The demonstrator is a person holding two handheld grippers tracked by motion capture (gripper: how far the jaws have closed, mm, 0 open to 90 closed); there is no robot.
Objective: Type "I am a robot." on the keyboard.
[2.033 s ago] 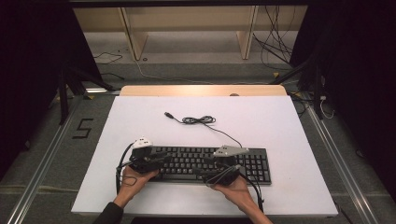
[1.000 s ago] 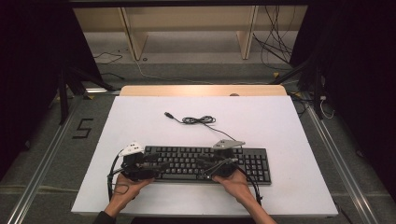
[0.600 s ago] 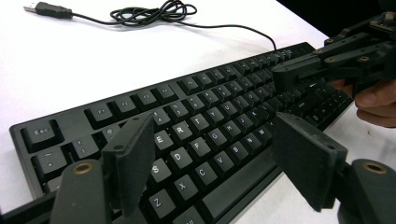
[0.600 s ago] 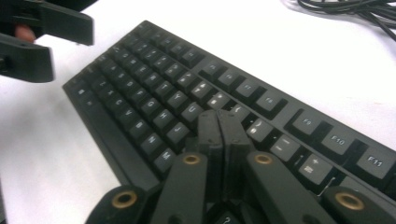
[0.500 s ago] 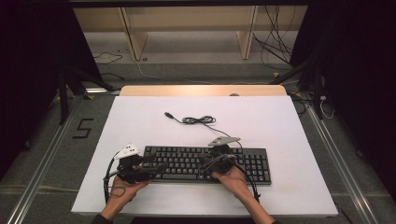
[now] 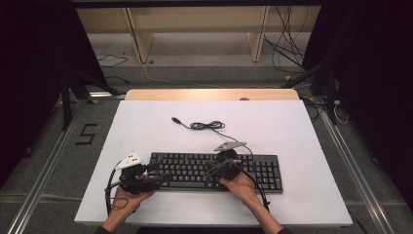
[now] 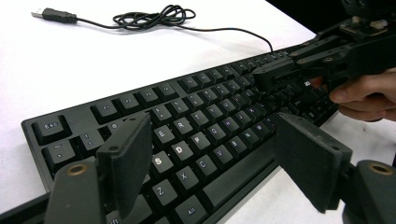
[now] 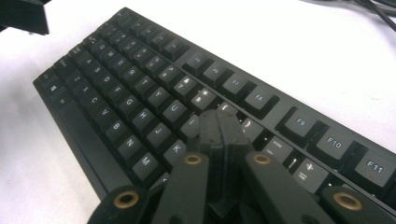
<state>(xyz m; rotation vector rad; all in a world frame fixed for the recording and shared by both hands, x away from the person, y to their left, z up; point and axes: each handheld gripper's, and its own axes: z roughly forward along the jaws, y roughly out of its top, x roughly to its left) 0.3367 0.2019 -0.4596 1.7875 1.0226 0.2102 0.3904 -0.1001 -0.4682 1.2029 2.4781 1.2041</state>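
left gripper (image 6: pixel 163 178): low at keyboard (image 6: pixel 263 170) left end, jaws apart, nothing between | right gripper (image 6: pixel 210 171): jaws together, tips over middle keys, near desk (image 6: pixel 146 126) front edge

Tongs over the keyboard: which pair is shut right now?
The right tongs, over the middle keys of the keyboard: their jaws are pressed together with nothing between them. The left tongs, at the keyboard's left end, stand wide open.

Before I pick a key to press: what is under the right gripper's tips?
The right gripper, jaws shut, is over the keyboard near the I and O keys. Its tips cover the keys right beneath; contact cannot be told.
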